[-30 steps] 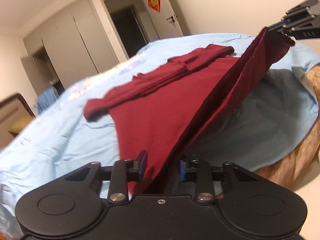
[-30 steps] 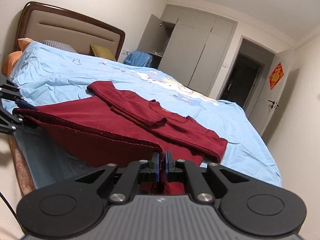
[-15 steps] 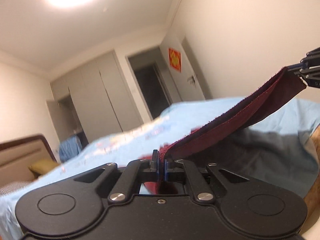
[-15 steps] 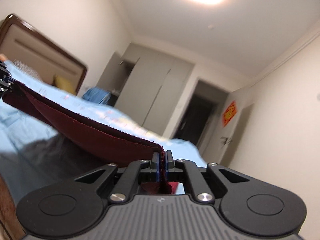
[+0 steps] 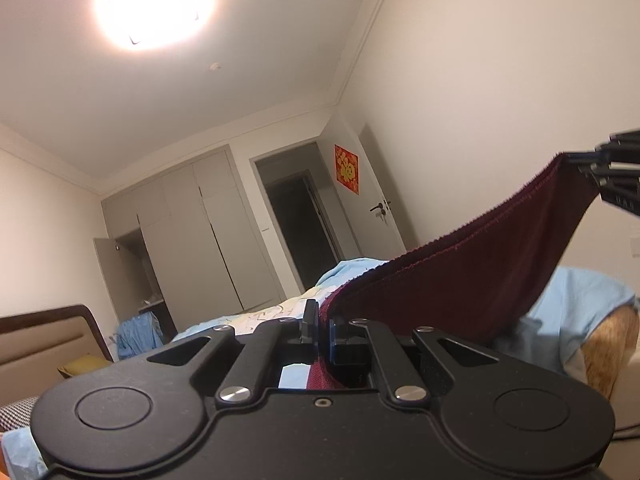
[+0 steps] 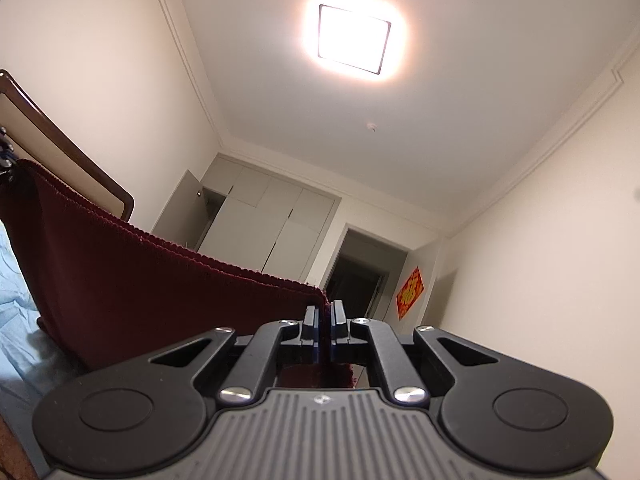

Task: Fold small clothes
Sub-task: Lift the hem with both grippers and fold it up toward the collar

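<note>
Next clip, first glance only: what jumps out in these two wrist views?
A dark red garment stretches like a hammock between the two grippers, its hemmed edge running from the left gripper, shut on one corner, to the right gripper, shut on the other. Both cameras tilt steeply upward, so the glaring square ceiling light dominates the top of each view. Only a strip of the light blue bedsheet shows below the cloth.

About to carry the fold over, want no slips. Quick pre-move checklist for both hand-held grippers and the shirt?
1. Left hand-held gripper shut on dark red shirt hem: ok.
2. Right hand-held gripper shut on the hem: ok.
3. Hem between them taut: not ok, it sags.
4. Lower part of the shirt lying flat on the blue bedsheet: cannot tell, hidden.
5. Landing spot visible: not ok, both cameras point at the ceiling.
</note>
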A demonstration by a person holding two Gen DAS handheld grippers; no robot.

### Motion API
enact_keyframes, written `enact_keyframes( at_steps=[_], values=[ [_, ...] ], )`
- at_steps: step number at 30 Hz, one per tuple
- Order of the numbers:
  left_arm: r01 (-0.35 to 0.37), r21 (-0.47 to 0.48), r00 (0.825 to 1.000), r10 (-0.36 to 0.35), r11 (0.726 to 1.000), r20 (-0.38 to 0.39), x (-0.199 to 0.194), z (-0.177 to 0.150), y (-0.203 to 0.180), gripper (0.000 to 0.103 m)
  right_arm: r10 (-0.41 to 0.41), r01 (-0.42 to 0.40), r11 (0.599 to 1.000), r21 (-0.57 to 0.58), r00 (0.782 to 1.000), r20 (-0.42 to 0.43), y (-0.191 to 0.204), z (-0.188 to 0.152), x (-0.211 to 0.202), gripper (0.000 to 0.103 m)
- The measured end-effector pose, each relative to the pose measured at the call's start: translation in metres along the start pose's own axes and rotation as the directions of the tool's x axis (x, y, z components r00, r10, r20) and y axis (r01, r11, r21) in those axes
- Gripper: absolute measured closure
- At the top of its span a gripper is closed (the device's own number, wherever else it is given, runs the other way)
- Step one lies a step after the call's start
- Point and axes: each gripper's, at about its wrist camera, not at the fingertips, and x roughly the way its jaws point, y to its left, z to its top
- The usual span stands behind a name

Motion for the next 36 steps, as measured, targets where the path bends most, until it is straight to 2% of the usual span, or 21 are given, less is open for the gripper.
enact_keyframes(
  at_steps=[6, 9, 13, 19, 24, 31, 36],
  values=[
    [0.023, 0.012, 0.998, -0.022, 1.0, -0.059, 0.045, 0.01, 0.012, 0.099, 0.032, -0.033, 0.998, -0.062, 0.999, -0.02, 0.004, -0.009, 0.046, 0.097],
    [0.034, 0.014, 0.994, -0.033, 0.999, -0.106, 0.084, 0.011, 0.023, 0.099, 0.07, -0.073, 0.995, -0.064, 0.996, -0.051, 0.002, -0.017, 0.088, 0.097],
    [0.057, -0.046, 0.981, -0.065, 0.997, -0.183, 0.144, 0.011, 0.039, 0.099, 0.123, -0.13, 0.99, -0.05, 0.985, -0.124, 0.003, -0.029, 0.154, 0.097],
    [0.068, -0.03, 0.945, -0.074, 0.997, -0.318, 0.236, -0.002, 0.057, 0.098, 0.175, -0.205, 0.973, -0.108, 0.955, -0.238, 0.024, -0.056, 0.245, 0.097],
    [0.065, -0.02, 0.904, -0.067, 0.998, -0.421, 0.304, -0.038, 0.064, 0.098, 0.203, -0.257, 0.957, -0.136, 0.924, -0.323, 0.053, -0.087, 0.298, 0.097],
    [0.043, -0.066, 0.841, -0.072, 0.997, -0.536, 0.369, -0.097, 0.069, 0.098, 0.235, -0.312, 0.943, -0.119, 0.874, -0.425, 0.093, -0.132, 0.339, 0.097],
    [0.05, -0.081, 0.816, -0.087, 0.995, -0.571, 0.393, -0.125, 0.069, 0.098, 0.239, -0.327, 0.939, -0.107, 0.844, -0.48, 0.112, -0.164, 0.358, 0.097]
  ],
)
